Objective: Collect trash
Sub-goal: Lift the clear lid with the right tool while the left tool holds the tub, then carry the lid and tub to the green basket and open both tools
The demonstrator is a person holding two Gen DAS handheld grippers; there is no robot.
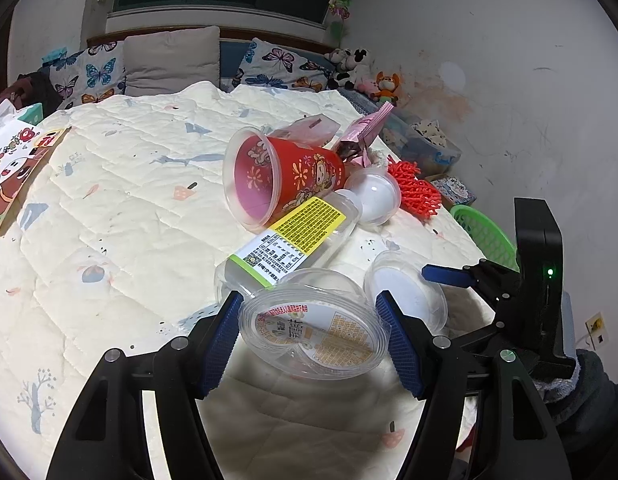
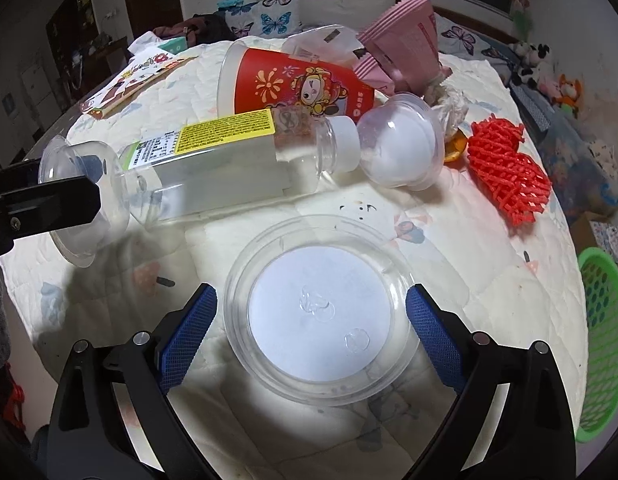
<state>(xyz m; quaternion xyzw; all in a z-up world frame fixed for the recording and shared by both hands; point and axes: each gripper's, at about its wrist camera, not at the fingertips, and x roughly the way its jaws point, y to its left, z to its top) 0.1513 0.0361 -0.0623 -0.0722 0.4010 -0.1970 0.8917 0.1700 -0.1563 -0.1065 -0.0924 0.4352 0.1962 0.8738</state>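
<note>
Trash lies on a quilted bed. My left gripper (image 1: 311,334) is shut on a clear plastic tub (image 1: 315,332) with a printed label, its blue pads (image 1: 221,338) pressed on both sides. My right gripper (image 2: 311,332) is open around a clear round lid (image 2: 321,320) that lies flat on the quilt; its pads are apart from the rim. Behind lie a clear bottle (image 2: 213,164) with a yellow label, a red printed cup (image 2: 297,84), a clear dome lid (image 2: 401,148), pink packets (image 2: 401,40) and red foam netting (image 2: 505,172). The right gripper also shows in the left wrist view (image 1: 449,276).
A green plastic basket (image 2: 605,340) stands off the bed's right edge; it also shows in the left wrist view (image 1: 485,236). A printed paper bag (image 1: 9,168) lies at far left. Pillows (image 1: 173,60) and stuffed toys (image 1: 385,84) line the headboard by the wall.
</note>
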